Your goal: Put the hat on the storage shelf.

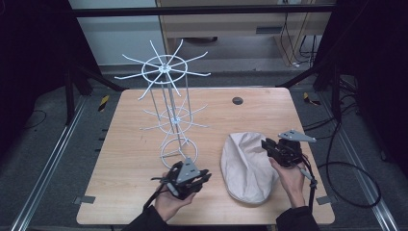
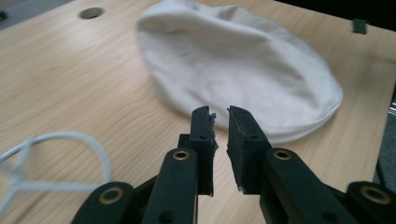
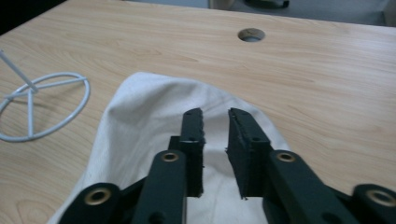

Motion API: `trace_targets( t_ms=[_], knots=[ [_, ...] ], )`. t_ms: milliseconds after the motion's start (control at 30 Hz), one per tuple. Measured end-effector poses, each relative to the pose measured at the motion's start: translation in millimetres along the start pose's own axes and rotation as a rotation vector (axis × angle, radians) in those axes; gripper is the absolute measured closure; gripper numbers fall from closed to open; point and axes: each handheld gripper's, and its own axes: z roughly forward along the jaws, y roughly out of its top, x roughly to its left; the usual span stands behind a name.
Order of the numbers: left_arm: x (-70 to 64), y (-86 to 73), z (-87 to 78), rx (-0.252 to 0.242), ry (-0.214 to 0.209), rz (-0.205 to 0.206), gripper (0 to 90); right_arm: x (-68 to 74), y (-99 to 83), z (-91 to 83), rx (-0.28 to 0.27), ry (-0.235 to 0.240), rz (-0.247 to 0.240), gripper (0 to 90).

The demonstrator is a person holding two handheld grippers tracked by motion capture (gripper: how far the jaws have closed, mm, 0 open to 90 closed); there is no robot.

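Soft cream cloth cap beside spoked white wire rack

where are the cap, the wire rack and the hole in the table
cap (image 1: 246, 166): high view, middle of its cloth top
wire rack (image 1: 164, 69): high view, hub of its top ring
hole (image 3: 251, 34): right gripper view, centre of the round opening

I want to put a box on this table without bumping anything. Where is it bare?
Free: the left side, between the table edge and the wire rack, and the far right, from the round hole to the corner. Crowded: the near middle, where the cap, left gripper and right gripper sit.
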Motion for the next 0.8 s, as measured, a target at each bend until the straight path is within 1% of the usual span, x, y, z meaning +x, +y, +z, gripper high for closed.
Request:
trace_targets(
  t_ms=[67,100,133,167,200,233,267,300,333,367,433,467,500,533,567,667,733,800],
  knots=[
    [9.0,-10.3,-14.7,-0.003,0.028,-0.031,77.2,-0.1,0.4,-8.7,0.014,-0.015,0.007,66.7],
    [14.1,-15.6,-21.7,-0.003,0.041,-0.039,76.3,0.2,0.7,-12.6,0.017,-0.021,-0.001,65.2],
    [20.4,-22.2,-29.9,-0.002,0.058,-0.061,75.3,1.5,1.1,-16.4,0.024,-0.027,-0.002,63.0],
    [25.6,-27.2,-36.2,-0.002,0.07,-0.076,74.4,3.5,1.6,-20.6,0.029,-0.038,-0.012,61.0],
    [30.3,-30.9,-41.2,-0.001,0.083,-0.082,73.2,6.2,2.0,-24.1,0.028,-0.045,-0.014,59.4],
    [38.5,-36.9,-48.8,-0.004,0.106,-0.103,72.1,8.3,2.4,-26.4,0.033,-0.05,-0.018,58.0],
    [43.5,-40.5,-52.7,-0.009,0.12,-0.121,70.4,12.4,3.0,-29.9,0.045,-0.059,-0.019,56.1],
    [53.2,-46.3,-59.3,-0.01,0.15,-0.139,68.9,15.6,3.5,-32.1,0.05,-0.056,-0.017,55.1],
    [59.1,-49.9,-63.1,-0.012,0.169,-0.151,67.3,20.5,4.1,-34.7,0.059,-0.055,-0.023,53.7],
    [68.4,-56.1,-69.1,-0.007,0.19,-0.182,66.0,23.7,4.6,-35.8,0.063,-0.051,-0.025,52.6],
    [83.5,-66.5,-77.8,-0.007,0.238,-0.219,63.7,35.7,5.5,-37.8,0.079,-0.033,-0.035,51.2],
    [88.9,-70.6,-80.9,-0.008,0.255,-0.232,62.8,41.4,5.8,-37.4,0.083,-0.025,-0.051,50.7],
    [97.1,-77.8,-85.4,-0.011,0.281,-0.26,62.0,45.9,6.1,-36.4,0.088,-0.021,-0.063,50.3],
    [101.8,-81.9,-87.8,-0.011,0.295,-0.277,61.3,53.1,6.7,-33.9,0.097,-0.016,-0.076,49.6],
    [108.6,-87.6,-90.9,-0.006,0.316,-0.304,60.5,57.6,7.4,-32.1,0.107,-0.009,-0.073,49.6],
    [121.5,-97.1,-95.9,0.004,0.37,-0.333,58.0,71.7,8.3,-16.7,0.139,-0.012,-0.091,49.4],
    [126.9,-102.3,-97.2,0.013,0.388,-0.35,56.7,77.2,7.7,-5.5,0.166,-0.011,-0.093,49.4],
    [130.0,-105.9,-97.0,0.024,0.401,-0.355,56.0,79.9,6.0,4.1,0.186,-0.021,-0.096,49.5]
  ],
)
